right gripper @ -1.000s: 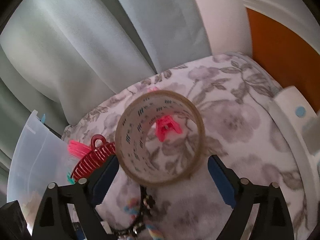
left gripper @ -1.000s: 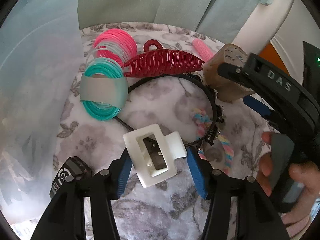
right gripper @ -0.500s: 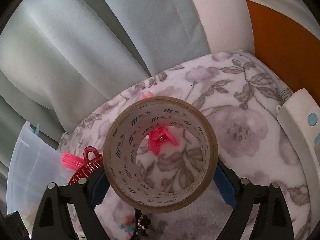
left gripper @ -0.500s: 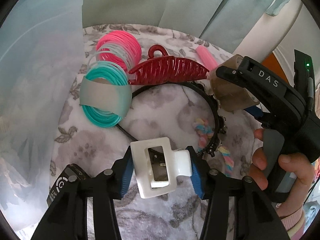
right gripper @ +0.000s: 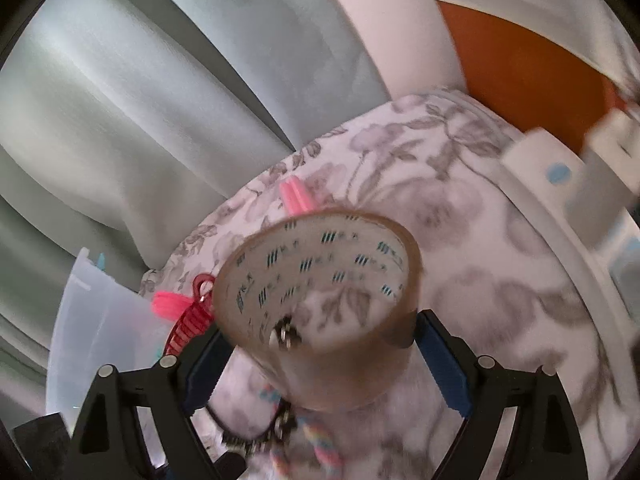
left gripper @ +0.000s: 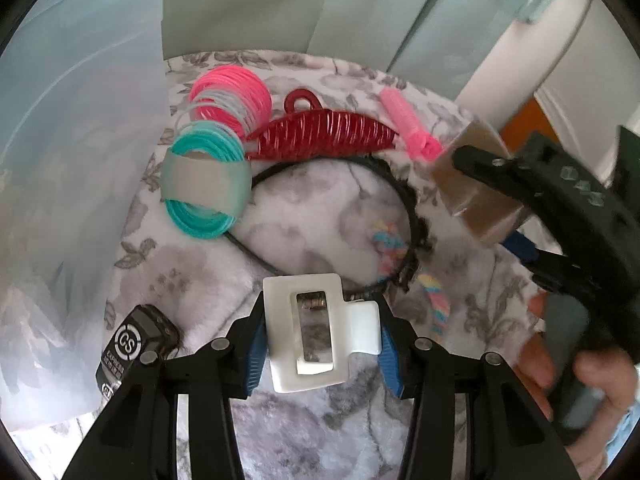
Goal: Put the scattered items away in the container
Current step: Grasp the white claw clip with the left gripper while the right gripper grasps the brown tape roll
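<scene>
We have the left gripper (left gripper: 320, 344) closing on the white clip (left gripper: 316, 332), upright between its jaws, the right gripper (right gripper: 320, 364) clamping the tape roll (right gripper: 320, 312), and the bin (left gripper: 72, 200) lying left of both

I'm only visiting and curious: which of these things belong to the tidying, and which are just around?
Part of the job:
- white hair clip in left claw
- tape roll in right claw
- red hair claw clip
- pink and teal bangles
- black headband
- clear container

Just around:
- curtain
- floral blanket
</scene>
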`<state>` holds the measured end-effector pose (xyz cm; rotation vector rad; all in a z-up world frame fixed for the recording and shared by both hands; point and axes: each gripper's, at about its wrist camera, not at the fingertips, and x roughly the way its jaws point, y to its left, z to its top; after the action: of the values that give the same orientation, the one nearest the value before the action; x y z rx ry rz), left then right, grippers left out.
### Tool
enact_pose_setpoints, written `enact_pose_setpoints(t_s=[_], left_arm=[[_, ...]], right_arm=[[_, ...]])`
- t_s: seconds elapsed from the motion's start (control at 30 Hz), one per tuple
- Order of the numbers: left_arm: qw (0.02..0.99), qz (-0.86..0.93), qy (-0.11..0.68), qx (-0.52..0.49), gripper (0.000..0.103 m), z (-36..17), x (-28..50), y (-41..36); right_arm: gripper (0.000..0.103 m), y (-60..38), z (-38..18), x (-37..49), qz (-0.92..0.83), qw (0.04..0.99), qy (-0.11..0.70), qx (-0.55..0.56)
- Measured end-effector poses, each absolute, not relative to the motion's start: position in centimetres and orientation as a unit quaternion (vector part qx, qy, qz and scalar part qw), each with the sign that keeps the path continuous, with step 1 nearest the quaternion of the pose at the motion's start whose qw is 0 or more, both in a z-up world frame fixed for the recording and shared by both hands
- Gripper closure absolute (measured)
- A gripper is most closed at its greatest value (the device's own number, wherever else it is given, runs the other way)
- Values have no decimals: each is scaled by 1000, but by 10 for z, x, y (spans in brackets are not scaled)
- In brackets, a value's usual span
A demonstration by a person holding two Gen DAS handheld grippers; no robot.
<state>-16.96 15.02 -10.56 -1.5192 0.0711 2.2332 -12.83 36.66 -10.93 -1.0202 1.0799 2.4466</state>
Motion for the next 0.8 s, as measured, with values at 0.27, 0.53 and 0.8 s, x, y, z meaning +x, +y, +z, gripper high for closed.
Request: enact_pose_setpoints(t_s=[0.27, 0.53, 0.8], left_arm=[[207, 797, 24, -566, 54, -105, -150, 143], [219, 814, 21, -537, 54, -66, -125, 135], [217, 820, 27, -528, 54, -48, -103, 122]], right_arm=[[14, 350, -103, -91, 834, 137, 396, -358], [15, 329, -79, -54, 839, 125, 401, -348], [16, 307, -86, -41, 833, 126, 371, -391]])
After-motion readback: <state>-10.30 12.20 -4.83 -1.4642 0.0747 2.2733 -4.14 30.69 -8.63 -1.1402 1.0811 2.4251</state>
